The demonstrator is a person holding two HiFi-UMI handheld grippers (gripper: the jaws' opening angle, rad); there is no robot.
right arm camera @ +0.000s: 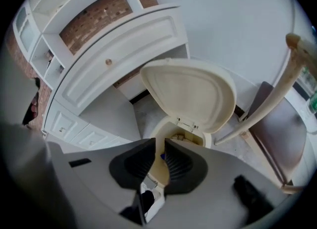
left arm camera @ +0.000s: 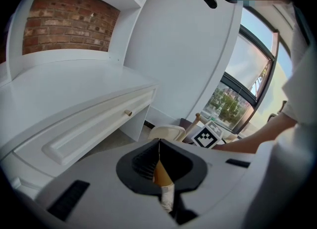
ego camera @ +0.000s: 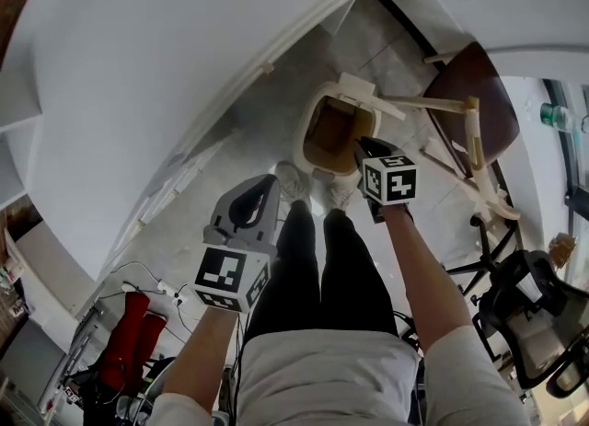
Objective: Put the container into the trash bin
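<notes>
Head view: high up, aimed steeply down at floor and trash bin (ego camera: 306, 139). Right gripper view: close above same bin, tilted down. Left gripper view: farther off, looks past desk (left arm camera: 74, 89) toward window (left arm camera: 250, 82); bin shared.

Daylight pours in from the window (left arm camera: 250, 69) far on the right, so bright that the sky looks washed out. The white desk (left arm camera: 74, 94) glows softly, with grey shade under it. The floor (ego camera: 248, 139) has a shiny spot near the feet. Inside the trash bin (ego camera: 333, 134) it is dim. Both gripper views are round, with black corners and bent lines at the edges. The nearest parts look blurry.
</notes>
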